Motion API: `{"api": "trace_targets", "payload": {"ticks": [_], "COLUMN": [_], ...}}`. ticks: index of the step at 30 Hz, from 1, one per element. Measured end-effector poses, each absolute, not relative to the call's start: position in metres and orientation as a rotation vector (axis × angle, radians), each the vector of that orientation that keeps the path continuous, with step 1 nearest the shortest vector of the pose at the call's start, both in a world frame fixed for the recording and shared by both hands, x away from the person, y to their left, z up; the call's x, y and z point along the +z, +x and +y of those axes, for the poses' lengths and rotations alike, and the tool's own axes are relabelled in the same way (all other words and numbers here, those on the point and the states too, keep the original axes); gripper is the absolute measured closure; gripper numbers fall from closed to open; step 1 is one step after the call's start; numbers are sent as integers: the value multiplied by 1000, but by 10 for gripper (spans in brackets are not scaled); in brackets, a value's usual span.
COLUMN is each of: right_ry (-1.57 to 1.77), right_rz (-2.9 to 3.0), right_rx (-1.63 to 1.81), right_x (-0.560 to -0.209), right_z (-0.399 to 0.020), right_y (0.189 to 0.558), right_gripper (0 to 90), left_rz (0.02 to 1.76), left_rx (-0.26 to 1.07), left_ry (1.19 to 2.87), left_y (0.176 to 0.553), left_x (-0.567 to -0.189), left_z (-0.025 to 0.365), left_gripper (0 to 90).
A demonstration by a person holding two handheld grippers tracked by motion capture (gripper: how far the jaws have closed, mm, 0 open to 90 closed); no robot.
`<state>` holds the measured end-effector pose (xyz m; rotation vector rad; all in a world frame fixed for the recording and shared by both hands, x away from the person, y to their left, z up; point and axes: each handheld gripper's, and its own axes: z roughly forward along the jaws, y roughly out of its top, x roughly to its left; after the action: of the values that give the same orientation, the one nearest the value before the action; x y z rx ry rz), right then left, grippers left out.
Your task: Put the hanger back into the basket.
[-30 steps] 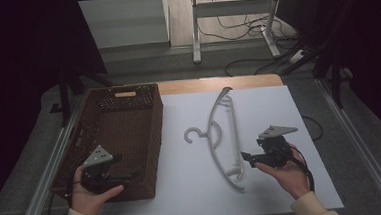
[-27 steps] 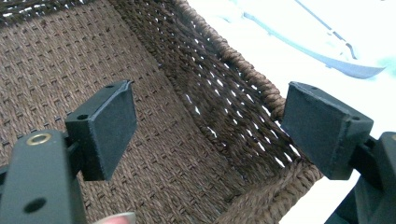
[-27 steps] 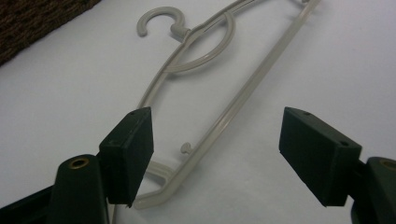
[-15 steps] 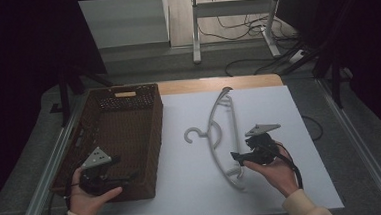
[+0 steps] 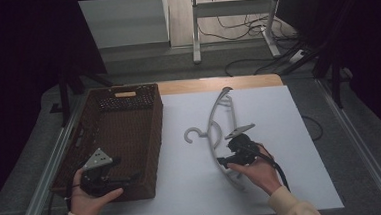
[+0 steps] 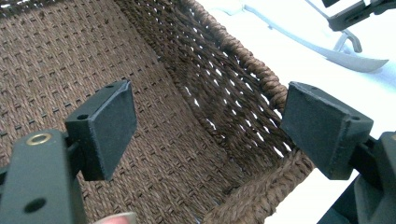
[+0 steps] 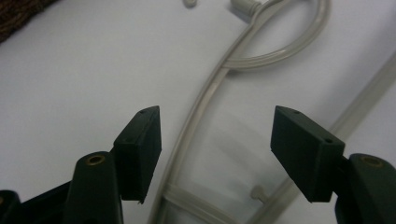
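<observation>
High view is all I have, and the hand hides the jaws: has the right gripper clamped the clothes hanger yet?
Observer: Not yet. The right gripper is open. Its jaws have just been closing, and the clothes hanger has one arm running between the pads, untouched.
Operator: And the left gripper at the basket?
Observer: The left gripper is open too. The woven basket has its rim passing between the pads, which do not press on it.

Black tongs (image 7: 215, 154) with brass screws, grey three-cornered plates, black cables, cream sleeves (image 5: 290, 206).
</observation>
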<state>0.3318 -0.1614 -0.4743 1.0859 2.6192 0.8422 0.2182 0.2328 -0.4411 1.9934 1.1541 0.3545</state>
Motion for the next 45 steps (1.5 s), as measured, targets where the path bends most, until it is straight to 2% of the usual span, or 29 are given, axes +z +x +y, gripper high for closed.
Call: {"api": "trace_targets", "payload": {"ticks": [12,19,20,24,26,36,45], "right_ry": [1125,1162,1162,1174,1156,1329,1370], "right_rz": [2682,2723,2723,2715,2706,2683,2720], "right_rx": [711,618,618,575,547,552,704], "right_x": [-495,-502,-502,-502,-502,-500,-490], "right_z": [-137,-132,-132,-130,-128,-136,-148], "right_y": [336,334,334,330,329,337,343], "right_gripper": [383,529,529,687,729,822,827], "left_rz": [1153,1155,1155,1153,1153,1150,1154], "left_rx": [355,356,356,356,357,360,367], "left_ry": [1995,1995,1995,1997,1997,1999,2003], "left_y": [218,219,219,219,219,218,218], "left_x": [-441,-441,-441,-441,-441,-440,-441], "left_z": [233,234,234,234,233,234,234], "left_gripper": [183,182,182,182,182,186,185]}}
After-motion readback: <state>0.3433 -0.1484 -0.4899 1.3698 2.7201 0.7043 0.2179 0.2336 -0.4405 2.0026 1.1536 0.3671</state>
